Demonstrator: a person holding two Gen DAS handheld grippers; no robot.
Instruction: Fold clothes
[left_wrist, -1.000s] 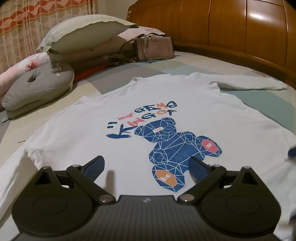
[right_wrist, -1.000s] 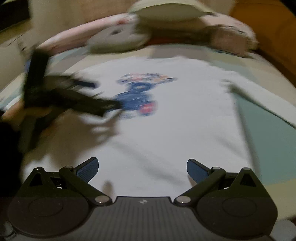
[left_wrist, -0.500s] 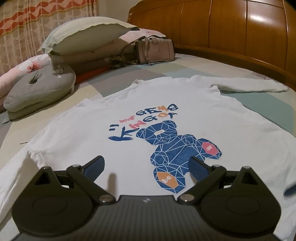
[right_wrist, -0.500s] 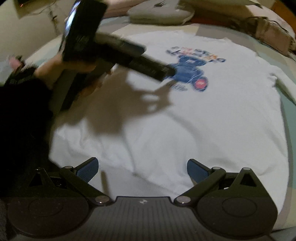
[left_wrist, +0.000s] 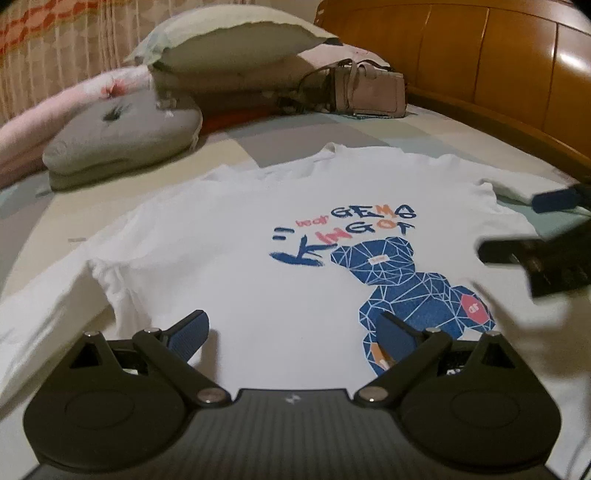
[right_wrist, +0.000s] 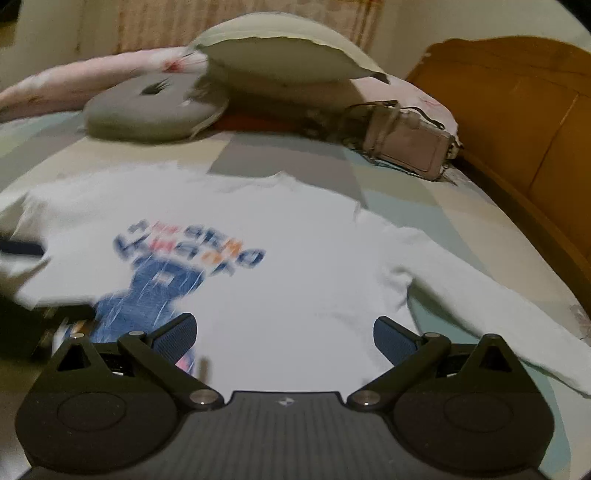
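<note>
A white long-sleeved shirt (left_wrist: 240, 251) with a blue bear print (left_wrist: 402, 280) lies flat, front up, on the bed. My left gripper (left_wrist: 293, 332) hovers open over its lower hem, nothing between the fingers. In the right wrist view the same shirt (right_wrist: 295, 266) spreads out, its right sleeve (right_wrist: 491, 317) stretched toward the bed edge. My right gripper (right_wrist: 284, 334) is open above the shirt's lower right part and holds nothing. The right gripper's body shows blurred at the right edge of the left wrist view (left_wrist: 546, 254). The left sleeve (left_wrist: 40, 314) trails off to the lower left.
A grey ring cushion (left_wrist: 125, 136), a pale pillow (left_wrist: 236, 40) and a beige handbag (left_wrist: 362, 92) sit at the head of the bed beyond the collar. A wooden headboard (left_wrist: 498, 66) runs along the right. The patchwork bedsheet (right_wrist: 436, 206) surrounds the shirt.
The right gripper swung from the shirt's left side round to its right lower part, facing the pillows. The left gripper shifted left, so the bear print now sits right of centre.
</note>
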